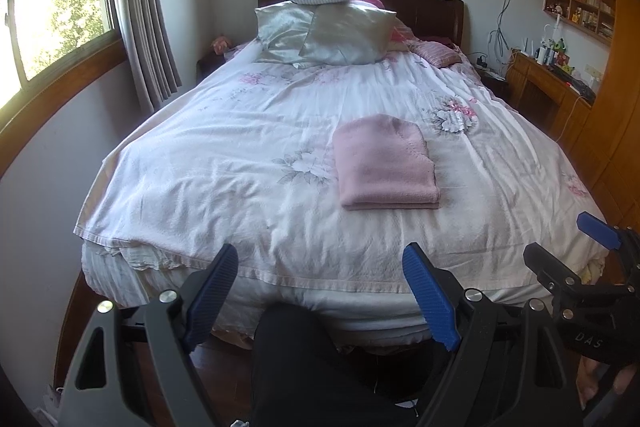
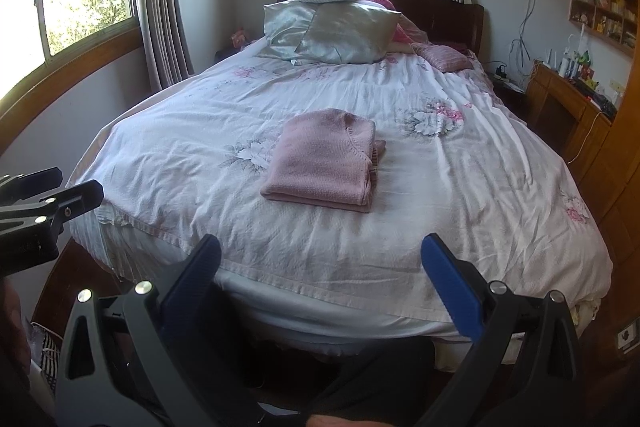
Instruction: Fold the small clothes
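Pink knitted garment [image 1: 386, 163], folded, lies far beyond both spread-jawed, empty grippers, left gripper [image 1: 324, 291] and right gripper [image 2: 320, 283]; right nearer.

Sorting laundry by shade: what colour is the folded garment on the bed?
Pale pink, a plain knit. The folded garment shows best in the right wrist view.

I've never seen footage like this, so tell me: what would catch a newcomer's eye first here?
Most likely the pink folded garment, a neat block lying alone on the white flowered bedspread. Next, the blue-padded left tool and right tool, both open and empty, held back at the foot of the bed. Beyond them, silvery pillows are stacked against the headboard beneath a bright window.
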`<state>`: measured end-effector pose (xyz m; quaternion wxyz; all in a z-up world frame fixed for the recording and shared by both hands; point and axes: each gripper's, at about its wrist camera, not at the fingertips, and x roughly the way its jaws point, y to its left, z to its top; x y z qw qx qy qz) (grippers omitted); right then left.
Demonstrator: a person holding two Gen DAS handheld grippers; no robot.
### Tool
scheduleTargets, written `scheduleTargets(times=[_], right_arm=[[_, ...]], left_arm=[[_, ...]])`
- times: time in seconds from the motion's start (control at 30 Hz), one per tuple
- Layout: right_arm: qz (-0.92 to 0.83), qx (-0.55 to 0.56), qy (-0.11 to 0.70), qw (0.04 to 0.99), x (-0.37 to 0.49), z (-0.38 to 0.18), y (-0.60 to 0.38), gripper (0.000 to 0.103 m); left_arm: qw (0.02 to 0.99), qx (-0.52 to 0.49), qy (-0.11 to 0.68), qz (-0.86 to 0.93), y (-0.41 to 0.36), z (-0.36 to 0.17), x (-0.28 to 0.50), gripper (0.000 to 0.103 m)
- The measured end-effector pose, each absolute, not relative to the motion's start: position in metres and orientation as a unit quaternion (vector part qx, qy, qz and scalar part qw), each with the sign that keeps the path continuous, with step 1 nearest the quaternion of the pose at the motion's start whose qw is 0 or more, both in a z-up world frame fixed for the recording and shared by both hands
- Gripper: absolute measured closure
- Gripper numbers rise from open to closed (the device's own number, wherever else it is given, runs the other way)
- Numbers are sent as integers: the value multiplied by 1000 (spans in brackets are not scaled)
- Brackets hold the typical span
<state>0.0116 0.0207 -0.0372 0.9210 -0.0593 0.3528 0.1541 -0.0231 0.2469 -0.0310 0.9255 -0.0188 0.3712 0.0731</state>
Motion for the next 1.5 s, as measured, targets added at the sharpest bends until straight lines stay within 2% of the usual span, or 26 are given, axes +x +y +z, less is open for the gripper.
scheduleTargets(times=[0.6, 1.5], right_arm=[[154, -61, 348, 923, 22, -50, 23, 3], [158, -64, 345, 923, 39, -35, 22, 3]], left_arm=[[925, -19, 373, 71, 248, -32, -16, 18], [927, -21, 370, 66, 254, -27, 5, 18]])
